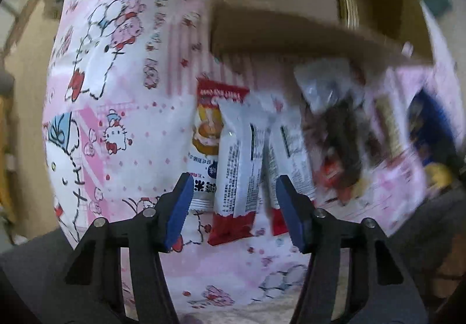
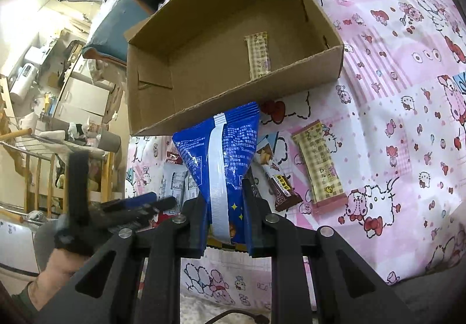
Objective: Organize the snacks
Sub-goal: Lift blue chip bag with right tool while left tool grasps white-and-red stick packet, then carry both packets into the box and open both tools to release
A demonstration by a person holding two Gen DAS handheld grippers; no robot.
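My left gripper (image 1: pixel 233 204) points down over a pink cartoon-print cloth (image 1: pixel 116 97). Its blue pads stand on either side of two white snack packets with red ends (image 1: pixel 233 175) lying side by side, with a gap at the left pad. A third packet with a cake picture (image 1: pixel 205 126) lies beside them. My right gripper (image 2: pixel 224 190) is shut on a blue snack bag (image 2: pixel 215 149), held up in front of an open cardboard box (image 2: pixel 291 85). One checked bar (image 2: pixel 257 56) lies inside the box. The left gripper (image 2: pixel 139 204) shows blurred at the lower left, held by a hand (image 2: pixel 58 254).
A checked bar (image 2: pixel 319 166) and a brown chocolate bar (image 2: pixel 281 182) lie on the cloth (image 2: pixel 393 91) right of the bag. A dark, blurred packet (image 1: pixel 343 132) lies right of the white ones. The box wall (image 1: pixel 291 33) rises behind them. Cluttered furniture stands beyond the table's left edge.
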